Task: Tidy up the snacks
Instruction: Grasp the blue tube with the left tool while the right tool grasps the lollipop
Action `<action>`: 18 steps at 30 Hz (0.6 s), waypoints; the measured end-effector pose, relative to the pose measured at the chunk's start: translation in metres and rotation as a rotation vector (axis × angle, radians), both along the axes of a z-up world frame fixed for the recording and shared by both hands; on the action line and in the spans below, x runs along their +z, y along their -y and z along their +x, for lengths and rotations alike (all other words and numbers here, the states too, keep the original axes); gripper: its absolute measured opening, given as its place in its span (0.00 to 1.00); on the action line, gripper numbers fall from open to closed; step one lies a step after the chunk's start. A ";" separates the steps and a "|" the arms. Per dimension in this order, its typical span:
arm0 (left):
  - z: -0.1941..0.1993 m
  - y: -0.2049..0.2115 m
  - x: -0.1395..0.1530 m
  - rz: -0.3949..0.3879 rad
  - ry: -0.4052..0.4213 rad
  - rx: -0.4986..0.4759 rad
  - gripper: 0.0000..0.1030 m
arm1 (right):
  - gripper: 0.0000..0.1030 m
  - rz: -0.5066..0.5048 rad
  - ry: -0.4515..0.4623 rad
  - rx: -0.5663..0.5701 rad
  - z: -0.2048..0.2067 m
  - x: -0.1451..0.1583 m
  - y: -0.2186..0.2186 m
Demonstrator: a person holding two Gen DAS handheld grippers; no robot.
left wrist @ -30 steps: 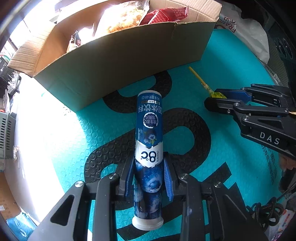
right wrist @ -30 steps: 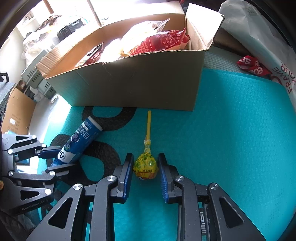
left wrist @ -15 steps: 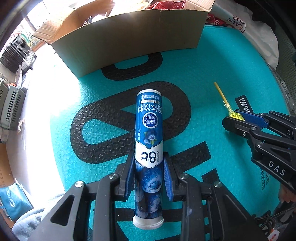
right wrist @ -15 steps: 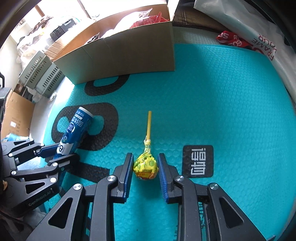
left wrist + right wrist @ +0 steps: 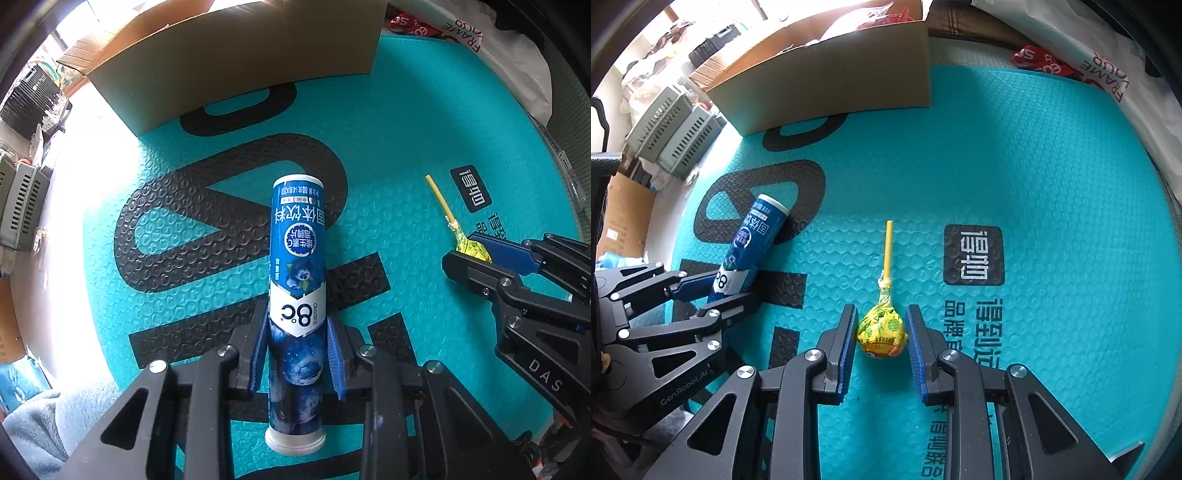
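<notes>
While the left gripper (image 5: 297, 354) has its blue-padded jaws closed against the sides of a blue tube (image 5: 297, 280), the right gripper (image 5: 881, 341) has its jaws set on either side of a lollipop (image 5: 882, 326). From the left wrist view the tube runs straight out ahead between the jaws, white cap nearest the camera and the far end over the black lettering of the teal mat (image 5: 388, 129); whether it is lifted off the mat or lying on it cannot be told. From the right wrist view the lollipop's yellow wrapped head sits between the pads, with a sliver of mat showing on each side, so whether the pads actually press it cannot be told. Its yellow stick points away from the camera, toward the cardboard box (image 5: 846, 77).

That box stands at the far edge of the mat, well apart from both grippers, with red and pale snack packets (image 5: 882, 18) showing over its rim. A white plastic bag (image 5: 1082, 55) with red print lies along the mat's far right edge. Grey slatted crates (image 5: 672, 133) sit off to the left, beyond the mat.
</notes>
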State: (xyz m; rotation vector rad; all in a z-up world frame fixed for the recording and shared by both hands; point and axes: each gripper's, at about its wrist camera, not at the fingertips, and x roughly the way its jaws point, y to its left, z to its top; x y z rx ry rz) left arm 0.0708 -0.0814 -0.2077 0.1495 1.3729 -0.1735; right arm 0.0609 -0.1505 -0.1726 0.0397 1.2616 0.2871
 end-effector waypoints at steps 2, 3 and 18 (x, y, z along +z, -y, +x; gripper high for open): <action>-0.003 0.003 0.001 -0.017 -0.005 0.009 0.27 | 0.26 -0.010 0.003 0.005 0.000 0.000 -0.001; 0.001 -0.012 -0.001 -0.024 -0.008 0.011 0.27 | 0.26 -0.011 0.002 0.006 0.001 0.000 -0.002; 0.001 -0.010 -0.006 -0.022 0.035 0.014 0.27 | 0.26 0.008 0.011 -0.021 0.001 -0.001 0.000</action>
